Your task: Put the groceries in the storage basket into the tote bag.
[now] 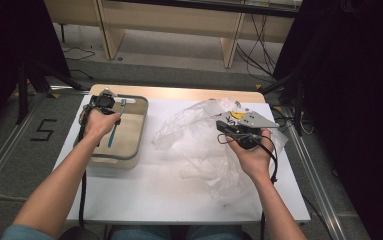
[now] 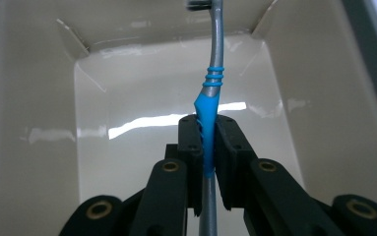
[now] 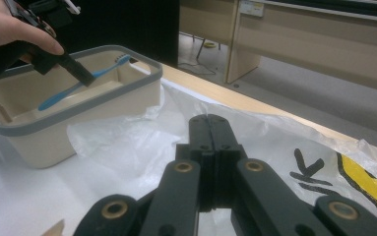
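Black jaws of the right gripper (image 3: 209, 123) are pressed together on nothing, low centre of its own view, over a clear plastic bag (image 1: 199, 145) mid-frame in the high view. Farther off, upper left, the left gripper (image 2: 206, 140) is clamped on a blue toothbrush (image 2: 208, 105), held inside the beige tub (image 1: 141, 120).
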The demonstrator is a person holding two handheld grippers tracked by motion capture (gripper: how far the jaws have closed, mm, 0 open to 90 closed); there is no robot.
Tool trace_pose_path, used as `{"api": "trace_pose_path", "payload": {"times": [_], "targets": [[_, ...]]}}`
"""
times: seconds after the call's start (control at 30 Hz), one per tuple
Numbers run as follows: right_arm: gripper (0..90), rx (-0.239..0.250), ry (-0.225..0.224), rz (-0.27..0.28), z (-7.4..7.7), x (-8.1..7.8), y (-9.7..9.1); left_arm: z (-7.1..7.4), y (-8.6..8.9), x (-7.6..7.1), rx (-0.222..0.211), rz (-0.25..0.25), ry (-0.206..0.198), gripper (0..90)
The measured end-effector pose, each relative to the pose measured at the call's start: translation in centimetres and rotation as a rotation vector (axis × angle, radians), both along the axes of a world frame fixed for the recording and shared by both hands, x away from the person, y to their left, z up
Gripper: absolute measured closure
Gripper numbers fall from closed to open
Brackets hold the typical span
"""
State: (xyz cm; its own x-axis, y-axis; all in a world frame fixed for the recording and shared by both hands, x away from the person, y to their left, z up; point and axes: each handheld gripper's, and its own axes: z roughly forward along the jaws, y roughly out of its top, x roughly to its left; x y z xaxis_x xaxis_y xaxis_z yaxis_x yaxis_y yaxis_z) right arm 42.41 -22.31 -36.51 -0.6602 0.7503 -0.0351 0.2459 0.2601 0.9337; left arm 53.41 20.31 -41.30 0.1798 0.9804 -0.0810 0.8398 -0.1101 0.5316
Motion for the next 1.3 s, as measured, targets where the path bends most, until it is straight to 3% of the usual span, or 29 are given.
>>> {"api": "trace_pose_path", "payload": {"times": [1.3], "targets": [[90.0,-0.003,0.002,-0.001,-0.1,0.0,0.1,3.8,-1.7,-3.7,-0.058,-0.123,-0.115,82.0]]}}
